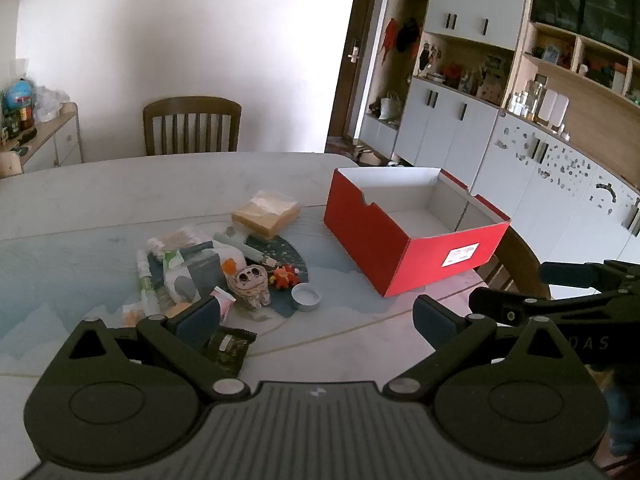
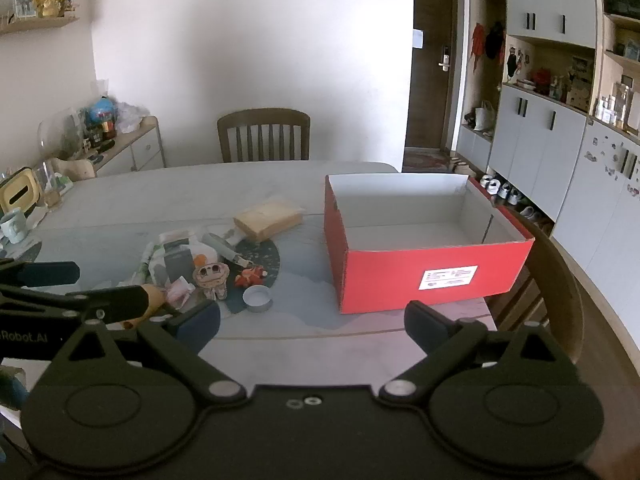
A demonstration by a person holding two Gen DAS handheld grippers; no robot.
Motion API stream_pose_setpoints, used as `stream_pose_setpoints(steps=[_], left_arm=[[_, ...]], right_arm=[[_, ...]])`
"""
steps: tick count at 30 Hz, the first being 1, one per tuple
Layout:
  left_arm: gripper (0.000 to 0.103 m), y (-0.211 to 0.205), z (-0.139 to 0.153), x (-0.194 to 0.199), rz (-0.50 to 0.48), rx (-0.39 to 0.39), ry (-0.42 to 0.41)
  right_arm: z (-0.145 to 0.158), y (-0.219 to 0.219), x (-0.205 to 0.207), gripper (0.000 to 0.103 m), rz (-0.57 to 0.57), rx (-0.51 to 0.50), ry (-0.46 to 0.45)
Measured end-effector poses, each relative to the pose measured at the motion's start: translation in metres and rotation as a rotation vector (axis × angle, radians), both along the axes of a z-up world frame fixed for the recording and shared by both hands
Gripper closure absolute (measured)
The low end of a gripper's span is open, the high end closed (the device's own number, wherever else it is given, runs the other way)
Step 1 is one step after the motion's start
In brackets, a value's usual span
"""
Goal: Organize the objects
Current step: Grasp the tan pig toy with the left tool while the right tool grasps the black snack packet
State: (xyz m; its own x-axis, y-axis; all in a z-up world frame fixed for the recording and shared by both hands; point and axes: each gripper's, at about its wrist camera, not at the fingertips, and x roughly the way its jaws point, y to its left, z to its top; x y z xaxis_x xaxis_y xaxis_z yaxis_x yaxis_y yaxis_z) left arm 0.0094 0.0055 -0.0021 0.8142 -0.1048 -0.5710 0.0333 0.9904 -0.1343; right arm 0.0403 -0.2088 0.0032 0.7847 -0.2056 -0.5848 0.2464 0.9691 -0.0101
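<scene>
Left wrist view: left gripper (image 1: 316, 320) hangs over the pale marble-look table (image 1: 120, 196), jaws spread wide, nothing between the pads. Pile of small clutter (image 1: 192, 268) sits at about 11 o'clock from it: a tan plastic-wrapped flat packet (image 1: 266, 214) at the far side, a beige big-eyed toy figure (image 1: 252, 284) near the front, a small red-orange toy (image 1: 285, 275) just beside it at 3 o'clock, and a short round grey tin (image 1: 306, 297) at the pile's near right edge. A dark green foil sachet (image 1: 230, 346) lies by the left finger. The open red cardboard box with white inside (image 1: 404, 252) is at 1 o'clock, well apart from the pile, with nothing visible inside. Right wrist view: right gripper (image 2: 312, 322) also wide, holding nothing, box dead ahead at 12–1 o'clock, clutter at 10 o'clock. A brown wooden slat-back chair (image 2: 264, 136) stands at the table's far side.
</scene>
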Motion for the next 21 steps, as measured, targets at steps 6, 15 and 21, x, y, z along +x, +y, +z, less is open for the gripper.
stream_pose_setpoints(steps=[6,15,21], left_arm=[[0.000,0.012,-0.001,0.001,0.006,-0.010,0.003],[0.000,0.043,-0.008,0.007,0.056,0.003,0.023],[0.000,0.071,-0.021,0.018,0.104,0.034,0.036]], right_arm=[[-0.003,0.017,0.012,0.005,-0.004,-0.011,0.011],[-0.009,0.040,0.035,0.005,0.011,-0.059,0.000],[-0.022,0.060,0.062,0.005,-0.019,-0.061,0.033]])
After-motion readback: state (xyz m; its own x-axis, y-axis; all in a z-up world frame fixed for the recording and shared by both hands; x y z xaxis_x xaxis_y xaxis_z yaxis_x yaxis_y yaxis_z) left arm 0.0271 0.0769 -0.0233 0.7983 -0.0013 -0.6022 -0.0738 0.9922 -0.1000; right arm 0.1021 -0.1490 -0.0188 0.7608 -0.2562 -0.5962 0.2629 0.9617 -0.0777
